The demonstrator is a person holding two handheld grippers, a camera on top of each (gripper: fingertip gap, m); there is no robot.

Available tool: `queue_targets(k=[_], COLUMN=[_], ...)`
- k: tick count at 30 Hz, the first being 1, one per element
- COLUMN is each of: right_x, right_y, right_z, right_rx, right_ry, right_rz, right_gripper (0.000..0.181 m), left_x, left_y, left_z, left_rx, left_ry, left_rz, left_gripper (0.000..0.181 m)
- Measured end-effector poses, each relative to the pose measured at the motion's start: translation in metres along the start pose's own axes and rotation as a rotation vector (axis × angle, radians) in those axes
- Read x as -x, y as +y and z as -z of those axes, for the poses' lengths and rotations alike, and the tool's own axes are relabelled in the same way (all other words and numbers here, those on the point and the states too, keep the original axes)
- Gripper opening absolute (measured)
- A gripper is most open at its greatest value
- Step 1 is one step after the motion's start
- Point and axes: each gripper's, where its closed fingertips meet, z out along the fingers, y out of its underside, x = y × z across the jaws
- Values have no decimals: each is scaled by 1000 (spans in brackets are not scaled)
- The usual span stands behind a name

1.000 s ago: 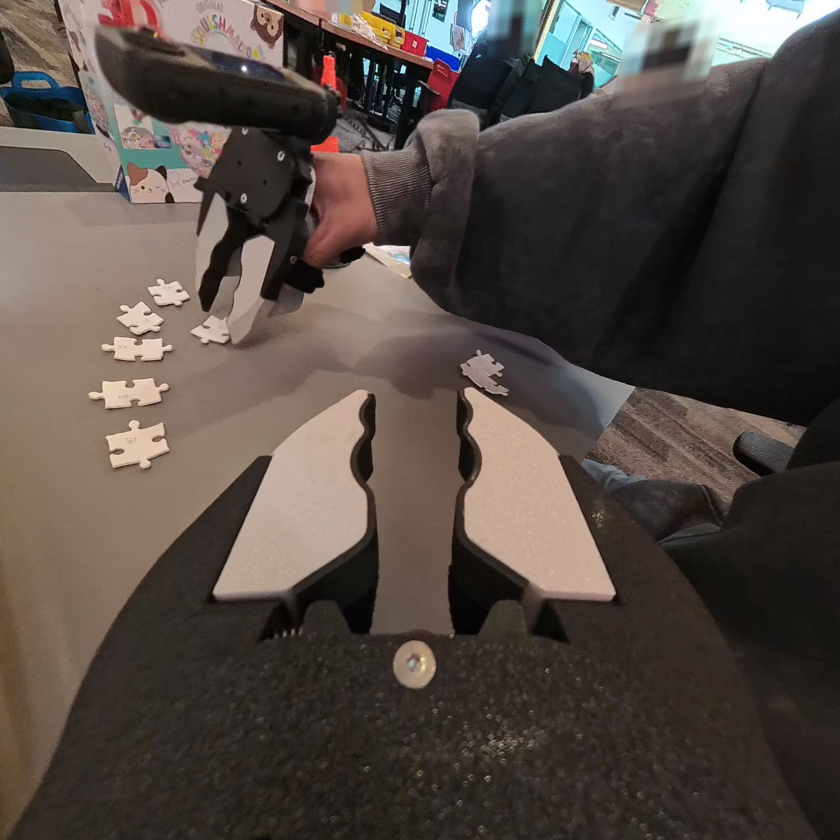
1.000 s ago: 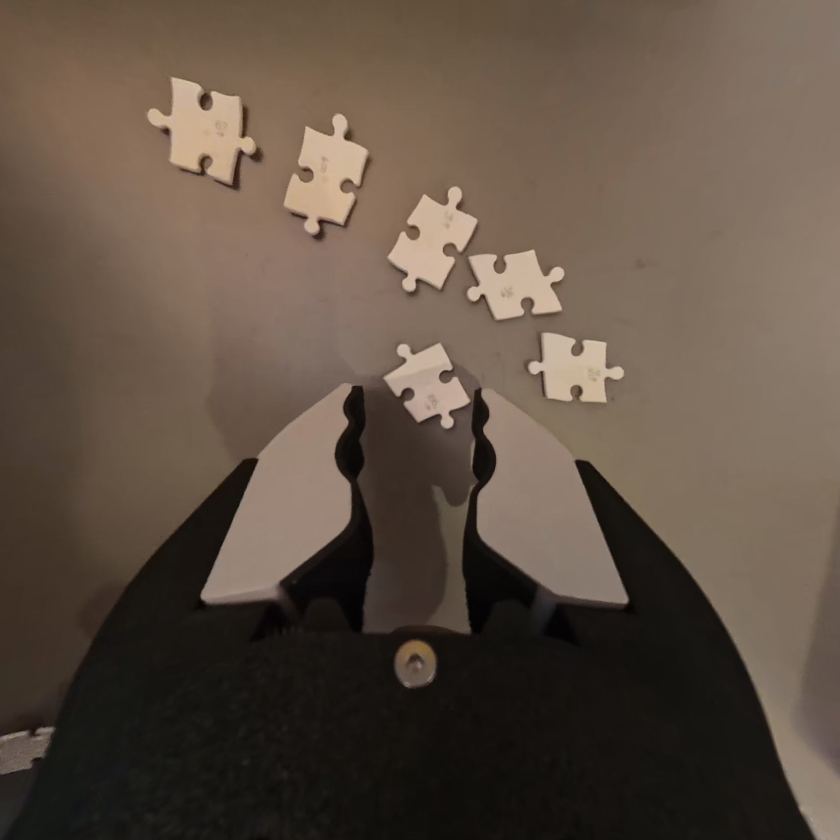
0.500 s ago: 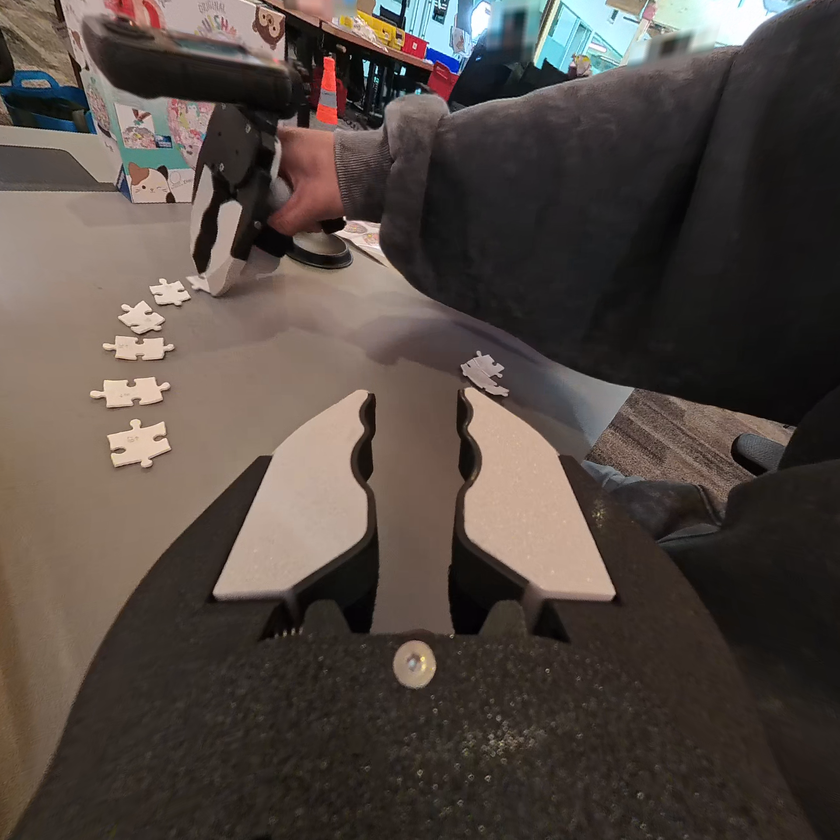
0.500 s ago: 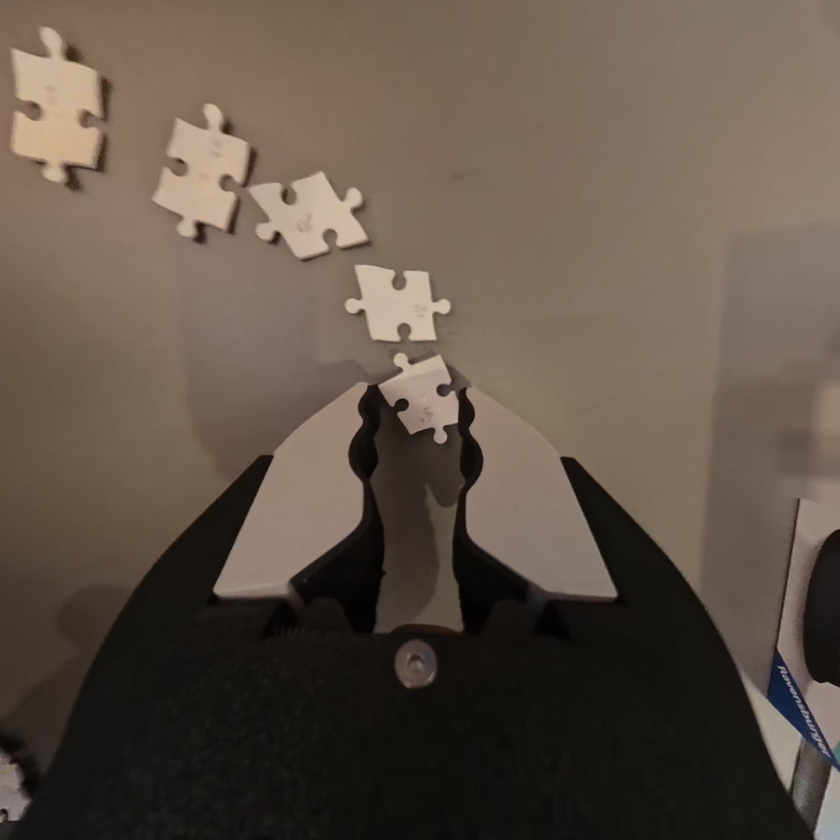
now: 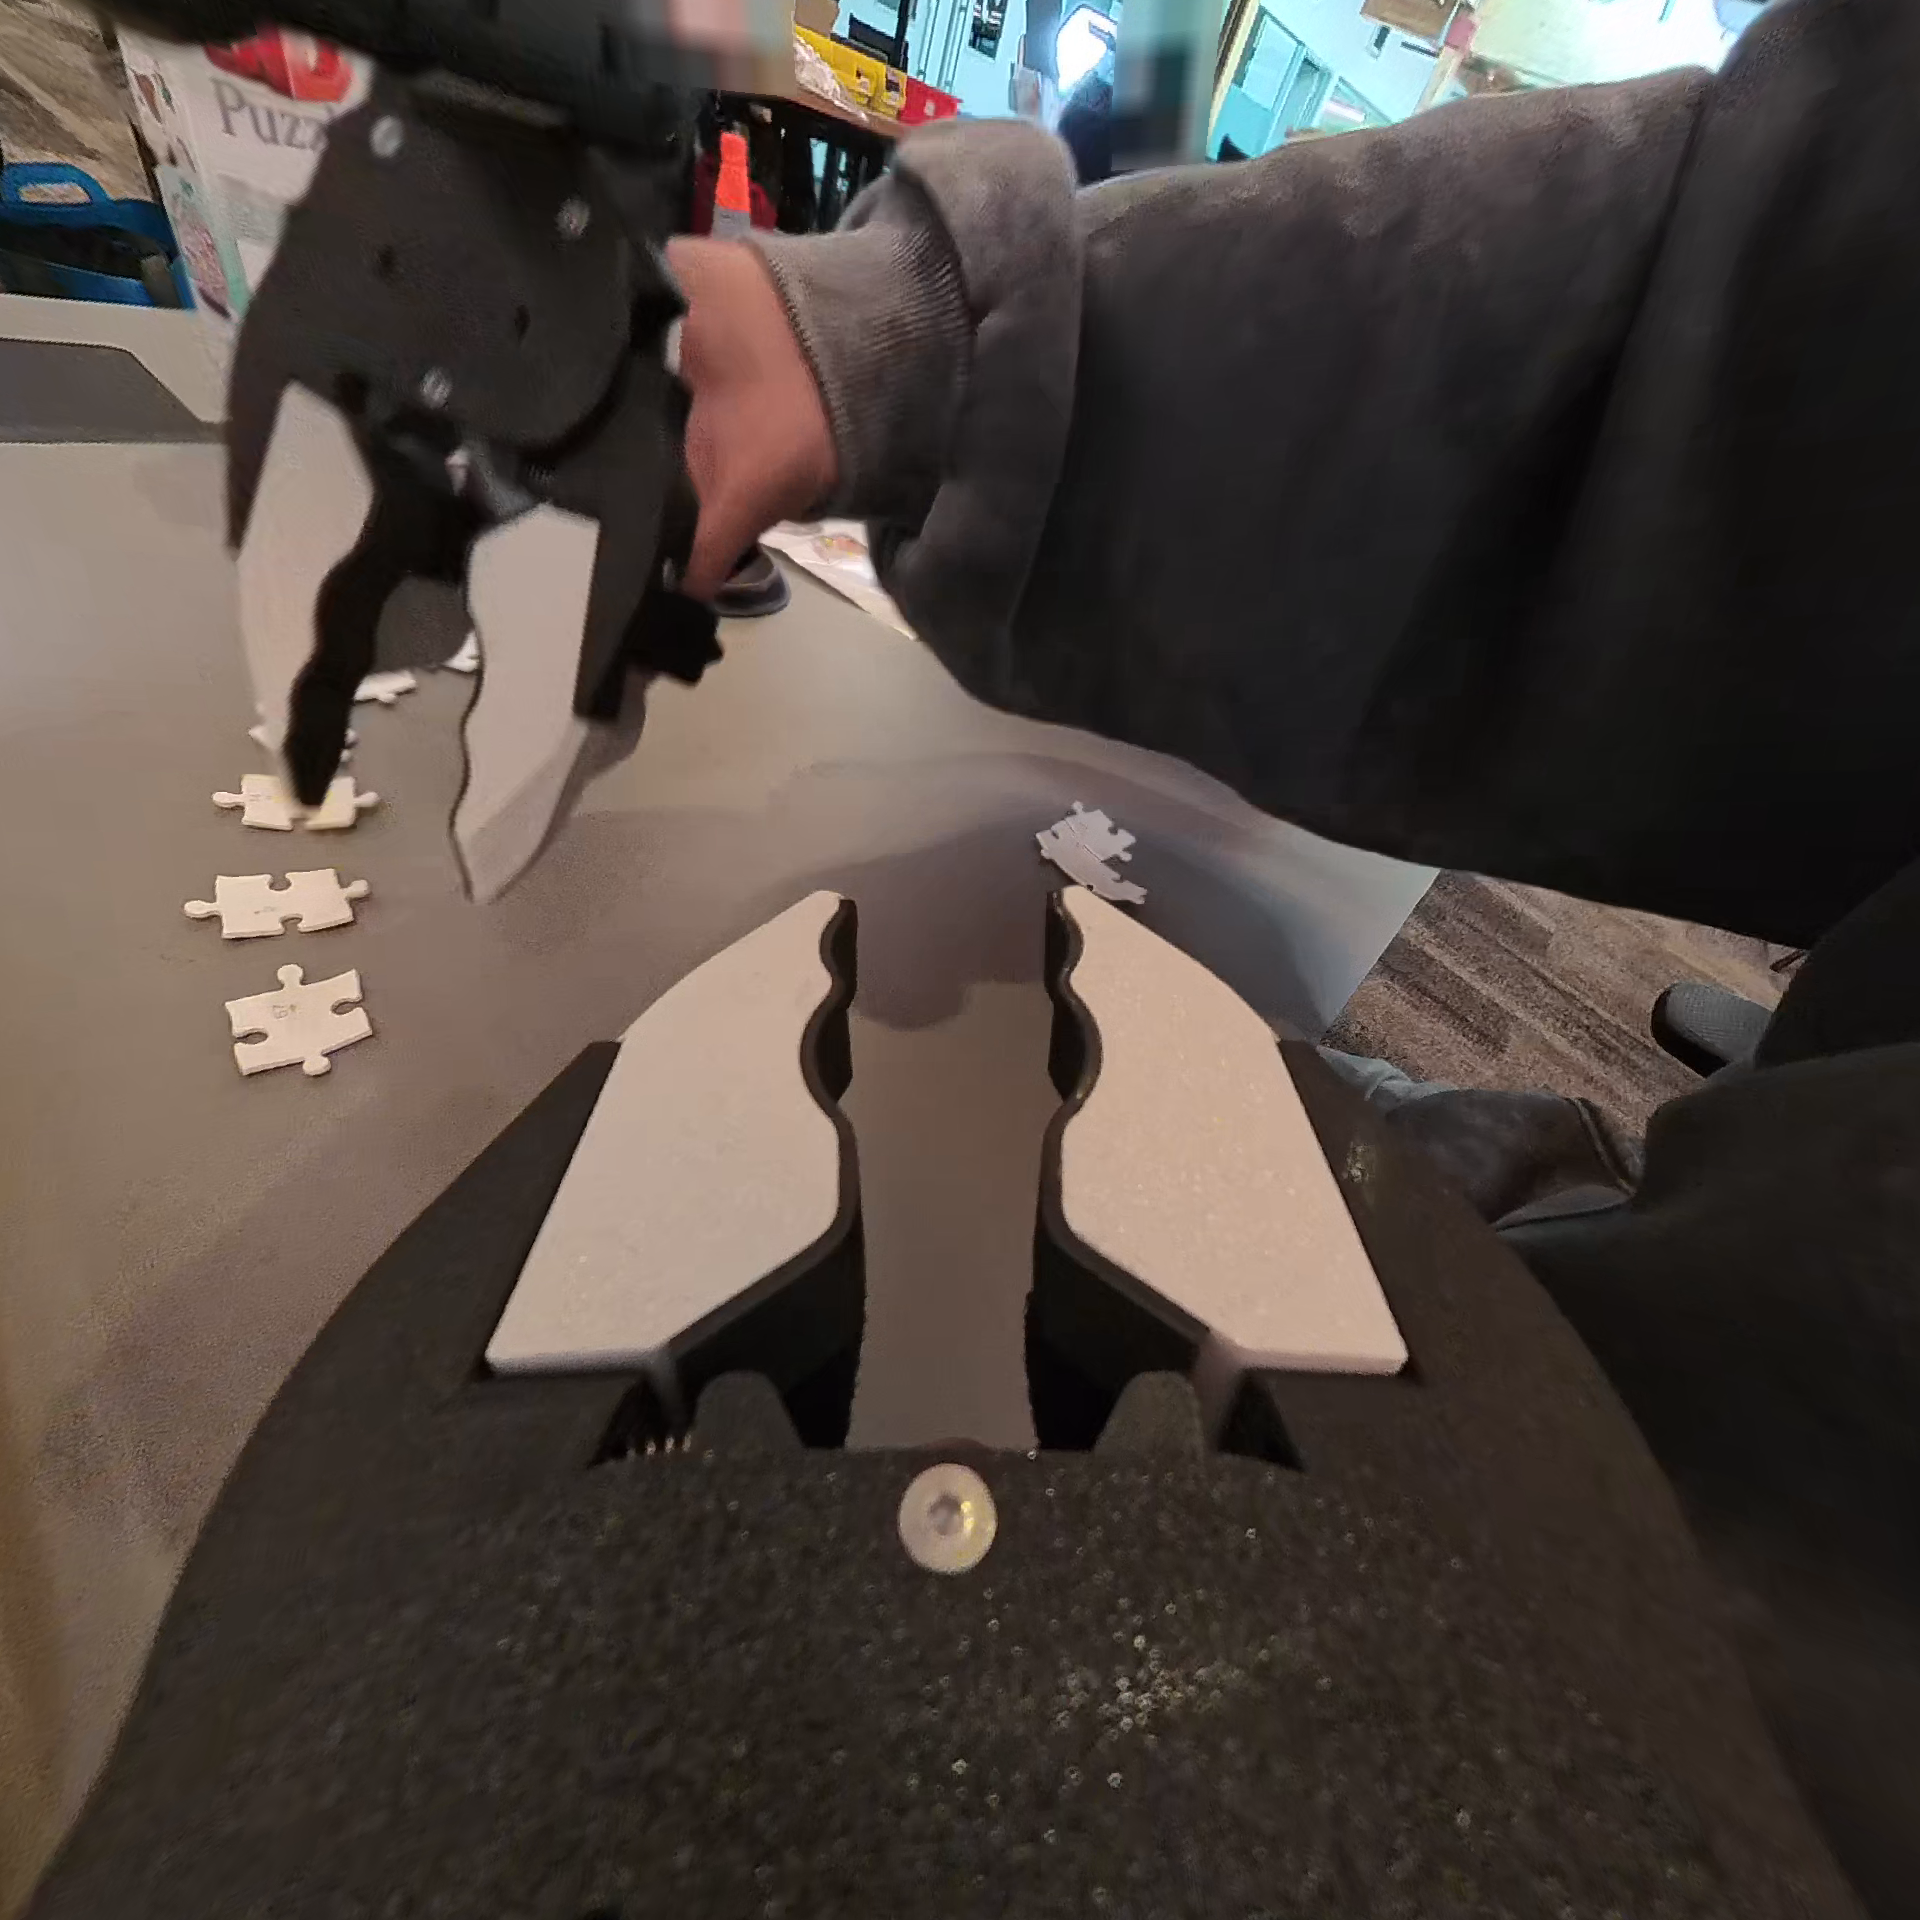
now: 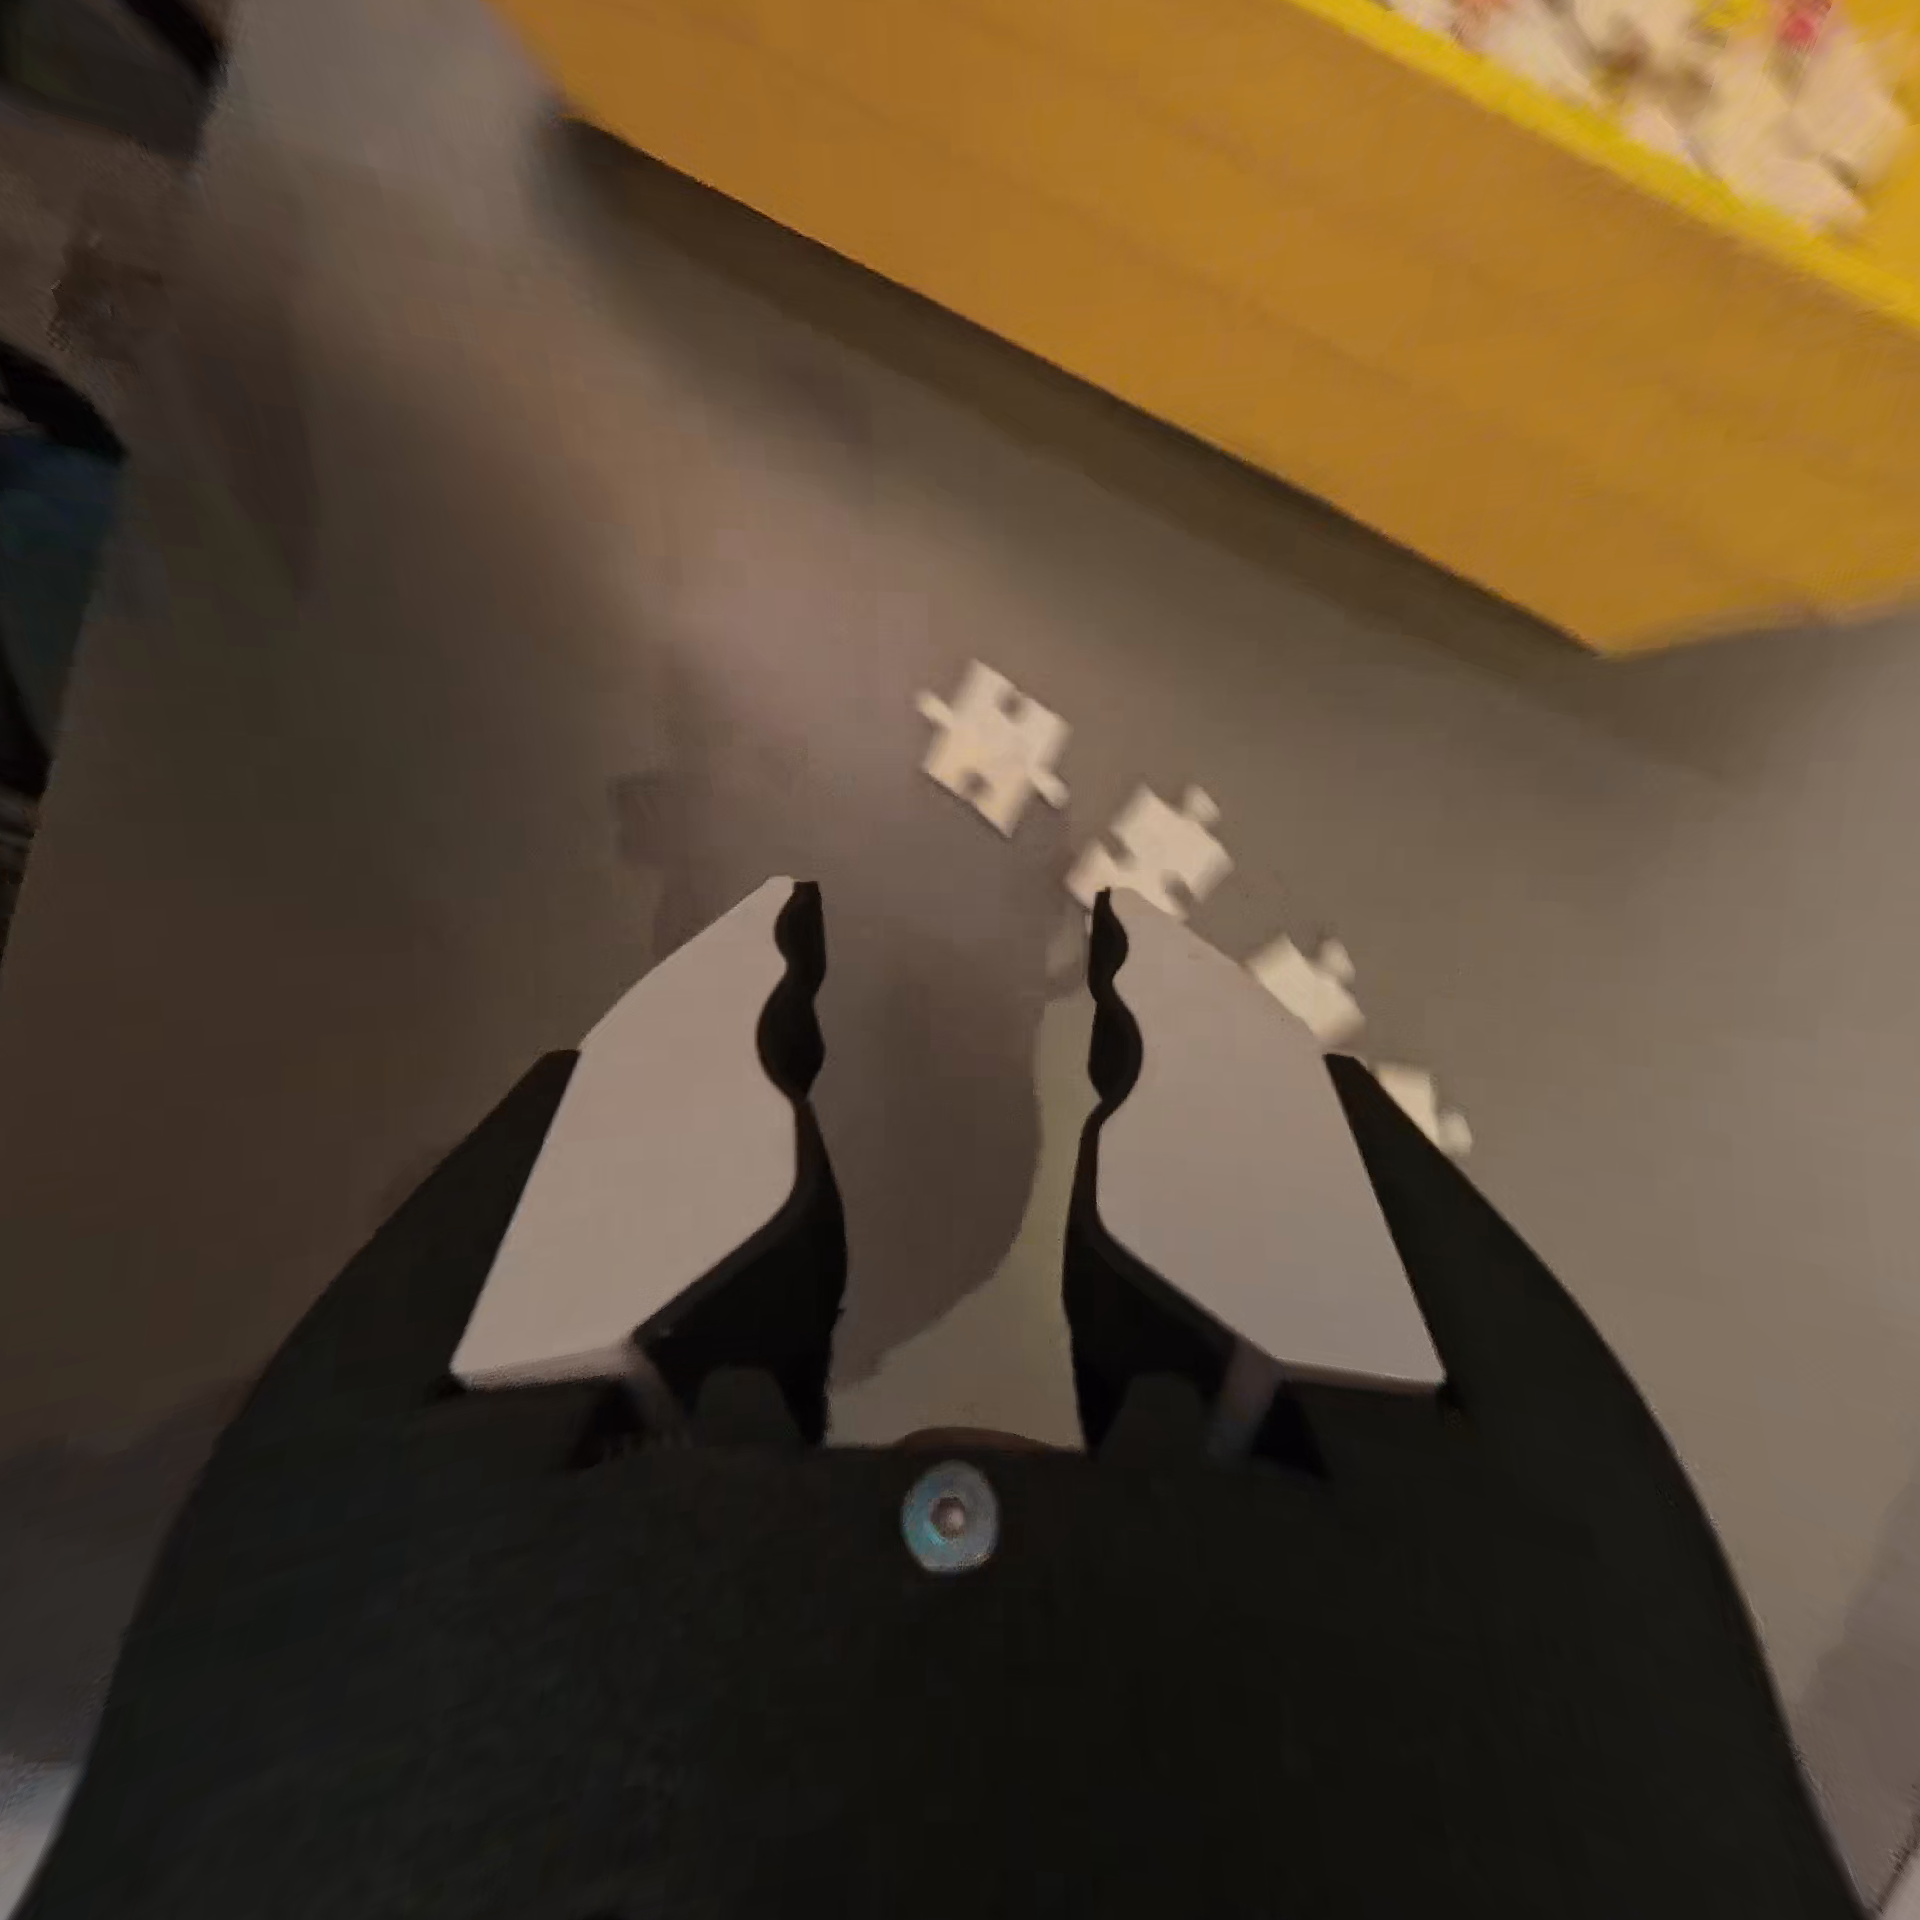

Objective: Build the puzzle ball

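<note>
Several white puzzle pieces lie in a row on the grey table (image 5: pixel 125 1039), three of them in plain sight (image 5: pixel 299 1018) (image 5: pixel 275 902) (image 5: pixel 296 802). A small joined cluster of pieces (image 5: pixel 1091 847) lies just beyond my left gripper (image 5: pixel 951 914), which is open and empty, low over the table. My right gripper (image 5: pixel 400 842) is open, tips down; one finger (image 5: pixel 312 769) stands over the third piece. In the blurred right wrist view my right gripper (image 6: pixel 951 899) is open and empty, with several pieces (image 6: pixel 992 743) (image 6: pixel 1158 847) just right of its tips.
A yellow bin (image 6: pixel 1247 312) holding loose pieces stands beyond the row. A puzzle box (image 5: pixel 260 114) stands at the table's back left. The person's grey sleeve (image 5: pixel 1351 468) crosses above the table. The table edge and the carpet (image 5: pixel 1507 987) are at the right.
My right gripper held a piece between its tips at the far end of the row; now it is open and empty and has swung back nearer. The left gripper has not moved.
</note>
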Motion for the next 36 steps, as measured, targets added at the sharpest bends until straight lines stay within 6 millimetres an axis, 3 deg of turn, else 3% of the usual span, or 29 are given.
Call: queue_targets(k=[3,7,15,20,21,24,27,29,31,34,36], right_x=[6,-5,-18,-19,-21,-43,-73,-75,-58,3,43], right_y=[-21,-11,-5,-3,-3,-1,37,60,71,66,56], right_z=[-29,-54,-60,-56,-49,0,51,67,74,84,98], right_rx=[-5,55,37,29,21,-46,-32,-9,18,53,12], right_ry=[-22,-107,-66,-34,-17,77,152,155,150,33,50], right_rz=[118,94,103,83,81,23,-109,-194,-217,-284,-292], right_gripper=[49,50,27,24,0,0,0,2,12,20,27], left_x=[-3,-4,-5,-5,-5,-5,-6,-5,0,9,13], left_y=[0,1,2,2,3,2,1,3,4,2,1], left_z=[2,3,2,2,2,3,2,1,2,9,12], left_rx=[-2,-2,-2,0,2,-3,-8,3,11,-2,-14], left_ry=[-2,1,22,18,18,21,26,23,1,-33,-34], left_rz=[-10,-16,-2,-8,-6,5,6,4,-3,12,39], left_gripper=[34,34,34,34,34,34,34,34,34,34,34])
